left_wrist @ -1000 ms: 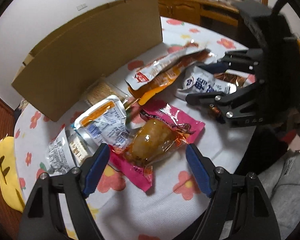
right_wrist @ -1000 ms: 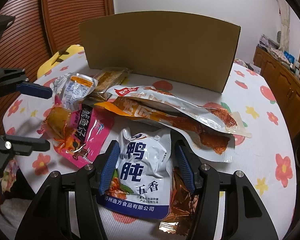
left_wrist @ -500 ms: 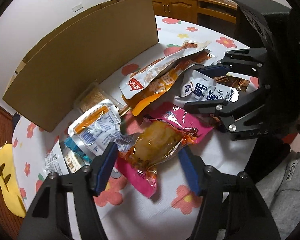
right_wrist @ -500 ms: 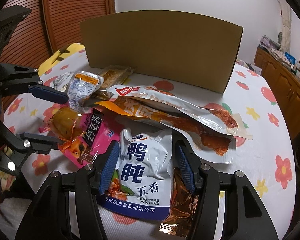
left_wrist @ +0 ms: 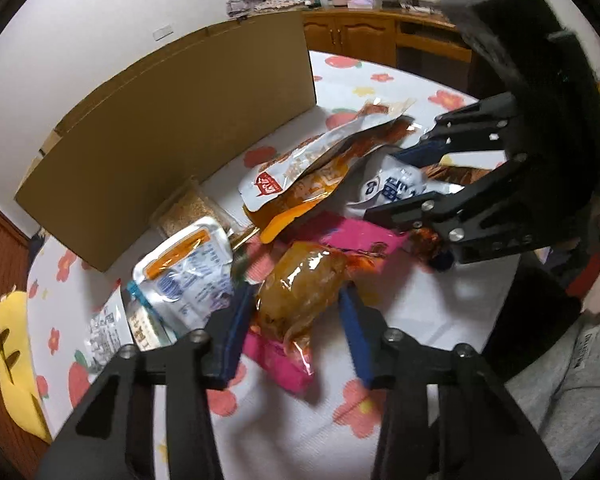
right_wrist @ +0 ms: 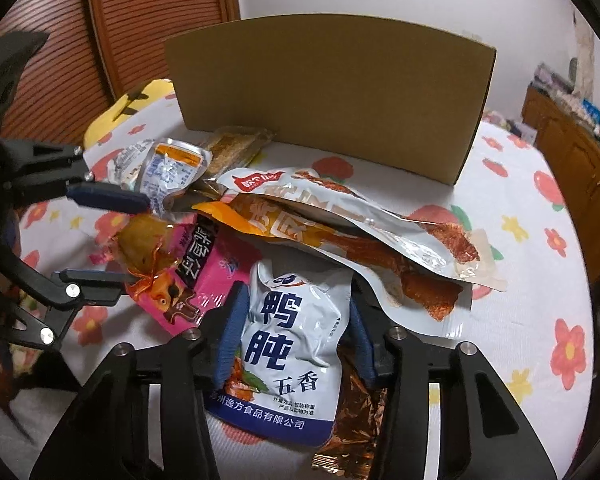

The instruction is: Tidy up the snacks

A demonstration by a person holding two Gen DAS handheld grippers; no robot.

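Left gripper (left_wrist: 296,320) jaws closing around orange packet (left_wrist: 300,288), contact unclear

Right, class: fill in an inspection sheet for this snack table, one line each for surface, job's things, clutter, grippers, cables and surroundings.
Surface: floral tablecloth, mostly covered by packets.
Job's things: white duck-gizzard pouch between the right gripper's fingers; clear packet of orange-brown meat between the left gripper's fingers, lying on a pink packet; two long packets overlapping; cardboard box upright behind.
Clutter: crumpled copper foil under the pouch.
Grippers: left gripper and right gripper have both just been closing, each around its packet.
Cables: nothing seen.
Surroundings: wooden cabinets, white wall, yellow cushion.
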